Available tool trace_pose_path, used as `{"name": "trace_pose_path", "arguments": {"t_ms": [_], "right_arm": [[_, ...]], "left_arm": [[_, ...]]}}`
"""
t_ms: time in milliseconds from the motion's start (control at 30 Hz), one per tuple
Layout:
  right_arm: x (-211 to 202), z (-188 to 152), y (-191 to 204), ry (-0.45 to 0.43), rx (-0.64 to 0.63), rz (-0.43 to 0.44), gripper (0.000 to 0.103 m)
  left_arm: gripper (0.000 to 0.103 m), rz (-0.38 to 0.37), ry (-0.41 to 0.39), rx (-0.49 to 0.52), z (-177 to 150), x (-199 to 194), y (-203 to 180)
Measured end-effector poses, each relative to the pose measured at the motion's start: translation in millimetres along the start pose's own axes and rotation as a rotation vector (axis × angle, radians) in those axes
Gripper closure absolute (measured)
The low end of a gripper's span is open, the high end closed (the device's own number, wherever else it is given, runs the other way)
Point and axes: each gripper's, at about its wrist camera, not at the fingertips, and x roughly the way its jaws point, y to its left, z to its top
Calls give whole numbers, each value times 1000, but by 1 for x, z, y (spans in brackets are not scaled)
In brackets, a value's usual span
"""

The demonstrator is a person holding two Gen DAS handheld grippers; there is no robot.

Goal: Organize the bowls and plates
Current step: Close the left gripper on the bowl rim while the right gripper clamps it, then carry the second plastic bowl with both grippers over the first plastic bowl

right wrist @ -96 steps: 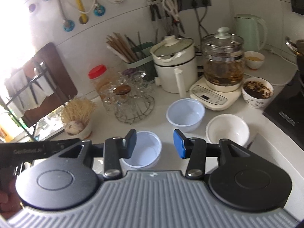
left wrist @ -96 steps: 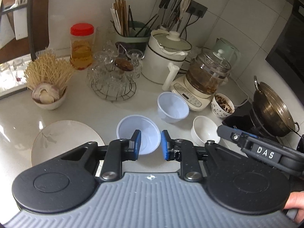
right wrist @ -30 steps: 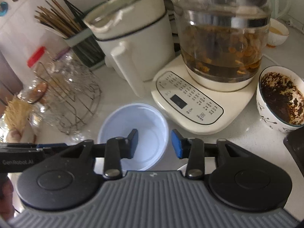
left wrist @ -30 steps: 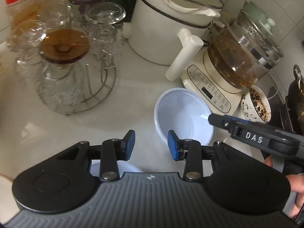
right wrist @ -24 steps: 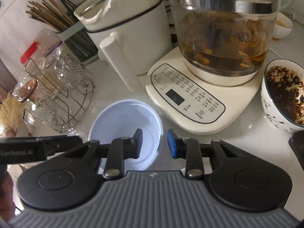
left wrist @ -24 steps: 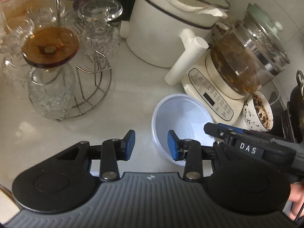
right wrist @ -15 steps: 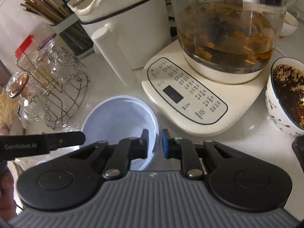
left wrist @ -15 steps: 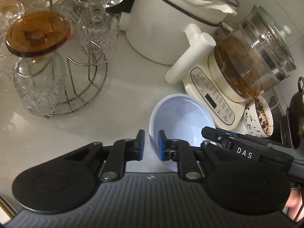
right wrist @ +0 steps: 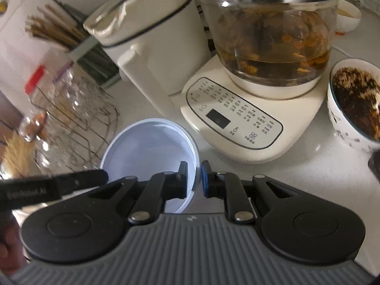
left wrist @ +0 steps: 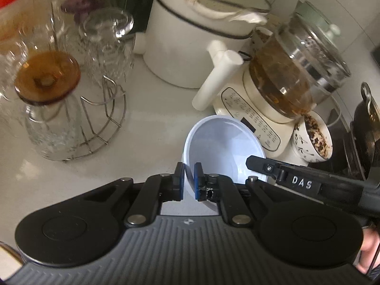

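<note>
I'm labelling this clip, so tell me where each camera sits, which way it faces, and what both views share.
Left wrist view: on the left tongs, looking down along them at the counter; they pinch the pale blue bowl by its rim; fingers show lower right.
Right wrist view: on the right tongs, facing down; they pinch the same bowl; a hand shows lower left.
Shared: bowl, glass kettle, white pot.
</note>
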Motion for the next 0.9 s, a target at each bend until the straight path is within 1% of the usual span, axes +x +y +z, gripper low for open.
{"name": "trace_pose_path", "arguments": {"t_ms": [200,467,600,700,833,900], "right_arm": [[-30,-5,13,-40,-18,5,88],[-75,-15,31,-100,-8,21,88],[-88,-24,36,-114,13,39,88],[-93,-29,39,-104,31,60,88],[-101,-36,47,-119,11,69,88],[-103,-38,51,-120,6,73,88]], "left_arm": [[94,-13,-16,-10,-4,-29,-3],[94,-41,-81,15,-8,-83,-13],[94,-42,-96,13,-14,-102,-14],[94,-40,-109,10,-17,-113,-13],[94,-36,-125,16,-26,-123,-9],[94,-37,-130,2,-32,-126,-6]]}}
